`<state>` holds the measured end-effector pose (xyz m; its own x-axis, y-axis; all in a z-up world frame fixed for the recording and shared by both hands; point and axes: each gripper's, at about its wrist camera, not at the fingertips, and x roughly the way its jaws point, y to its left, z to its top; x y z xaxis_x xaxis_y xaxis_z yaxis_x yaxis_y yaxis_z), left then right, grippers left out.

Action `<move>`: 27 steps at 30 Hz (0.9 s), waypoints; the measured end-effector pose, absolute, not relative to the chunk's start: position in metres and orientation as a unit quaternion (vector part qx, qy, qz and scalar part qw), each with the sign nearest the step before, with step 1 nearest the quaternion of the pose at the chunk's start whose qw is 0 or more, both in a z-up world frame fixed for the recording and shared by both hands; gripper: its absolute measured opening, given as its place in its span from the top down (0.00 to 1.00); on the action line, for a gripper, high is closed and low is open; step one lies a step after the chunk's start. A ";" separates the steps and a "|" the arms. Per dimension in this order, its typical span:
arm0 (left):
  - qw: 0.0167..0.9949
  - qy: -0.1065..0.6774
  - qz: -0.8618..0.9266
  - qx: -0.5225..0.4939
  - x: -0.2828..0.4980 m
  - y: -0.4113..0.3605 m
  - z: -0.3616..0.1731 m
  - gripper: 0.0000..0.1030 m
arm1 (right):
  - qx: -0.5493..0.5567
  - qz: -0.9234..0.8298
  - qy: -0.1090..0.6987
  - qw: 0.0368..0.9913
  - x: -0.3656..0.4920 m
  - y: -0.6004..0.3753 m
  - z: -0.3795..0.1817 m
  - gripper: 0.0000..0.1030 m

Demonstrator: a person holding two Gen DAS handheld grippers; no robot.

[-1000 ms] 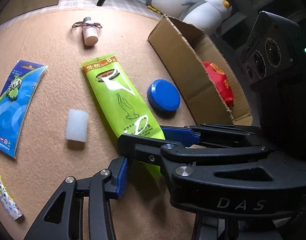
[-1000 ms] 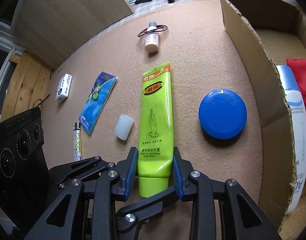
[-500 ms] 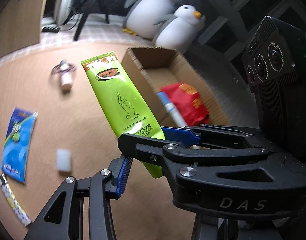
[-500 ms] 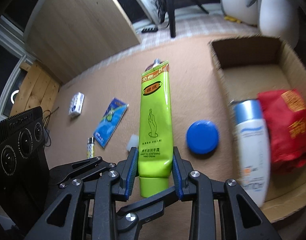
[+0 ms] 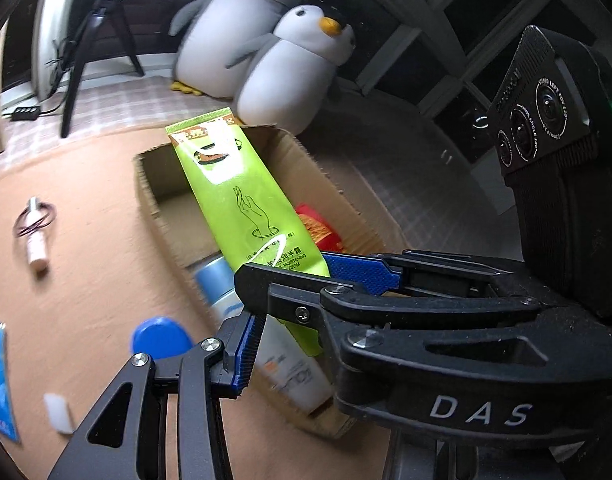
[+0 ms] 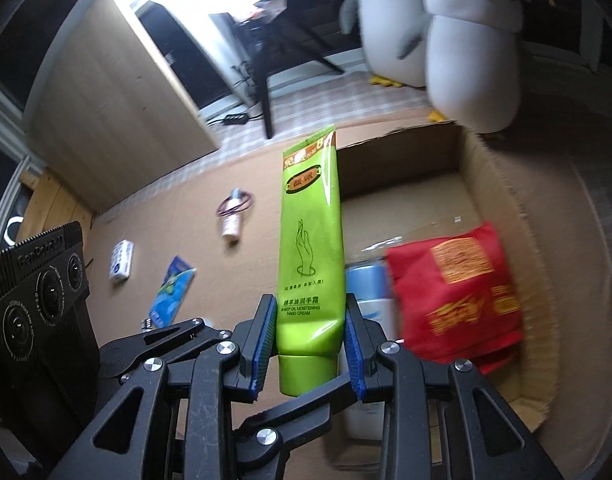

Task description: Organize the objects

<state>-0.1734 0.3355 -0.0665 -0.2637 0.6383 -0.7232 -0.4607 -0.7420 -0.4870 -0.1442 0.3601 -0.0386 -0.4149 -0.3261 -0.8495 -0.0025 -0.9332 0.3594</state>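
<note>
Right hand-held gripper [image 6: 309, 344] pinches green hand-cream tube [image 6: 309, 264] near its cap, lifted over cardboard box [image 6: 501, 184] holding red packet [image 6: 457, 296]. Left hand-held gripper [image 5: 290, 316] apparently spread, holding nothing.

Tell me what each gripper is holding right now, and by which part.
The right gripper holds the green hand cream tube by its lower body, just above the cap. The left gripper holds nothing; its fingers stand apart.

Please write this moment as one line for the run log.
phase: carry | right gripper: shut on green hand cream tube, lifted | left gripper: open, idle | target: cardboard box | in box: red packet, white bottle
</note>
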 end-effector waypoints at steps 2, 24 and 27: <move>0.351 -0.089 0.788 -0.498 -0.176 0.342 -0.068 0.55 | 0.532 -0.828 -0.154 0.091 -0.144 0.368 -0.040 0.71; 0.309 -0.068 0.813 -0.490 -0.153 0.301 -0.066 0.39 | 0.501 -0.849 -0.154 0.064 -0.120 0.377 -0.031 0.51; 0.292 -0.055 0.820 -0.489 -0.141 0.279 -0.066 0.38 | 0.486 -0.857 -0.157 0.073 -0.109 0.369 -0.029 0.44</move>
